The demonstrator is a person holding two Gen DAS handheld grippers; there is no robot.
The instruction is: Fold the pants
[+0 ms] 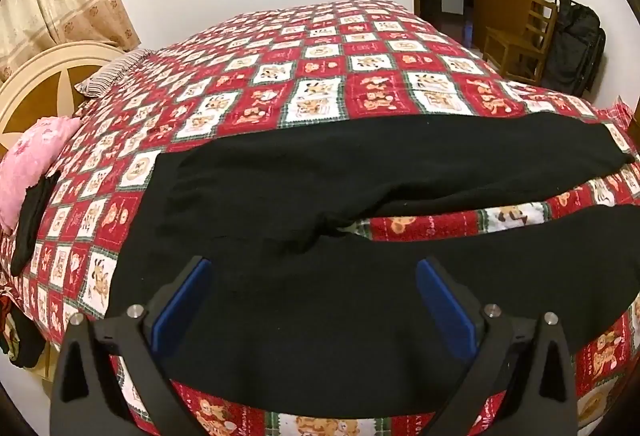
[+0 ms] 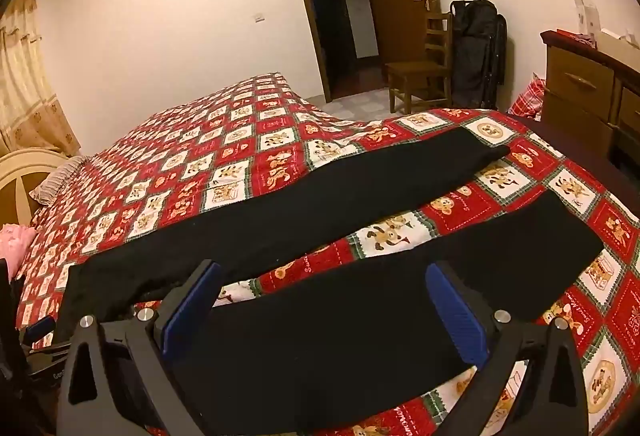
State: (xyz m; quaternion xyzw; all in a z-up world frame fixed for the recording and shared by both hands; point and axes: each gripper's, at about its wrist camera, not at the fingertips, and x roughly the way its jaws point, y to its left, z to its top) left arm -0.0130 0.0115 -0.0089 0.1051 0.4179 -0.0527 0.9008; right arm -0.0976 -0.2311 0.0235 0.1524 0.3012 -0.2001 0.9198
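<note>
Black pants point(image 1: 320, 300) lie spread flat on a red and white patterned bedspread point(image 1: 328, 75), waist to the left, the two legs splayed apart to the right. My left gripper point(image 1: 314, 268) is open above the near leg close to the crotch, holding nothing. In the right wrist view the pants point(image 2: 360, 316) show both legs running right; my right gripper point(image 2: 322, 272) is open above the near leg, empty. The left gripper's body shows at that view's left edge point(image 2: 36, 332).
A pink pillow point(image 1: 28, 163) and a dark garment point(image 1: 32, 220) lie at the bed's left by the headboard point(image 1: 40, 83). A wooden chair point(image 2: 424, 71), a black bag point(image 2: 476, 51) and a dresser point(image 2: 592, 91) stand beyond the bed near the open door.
</note>
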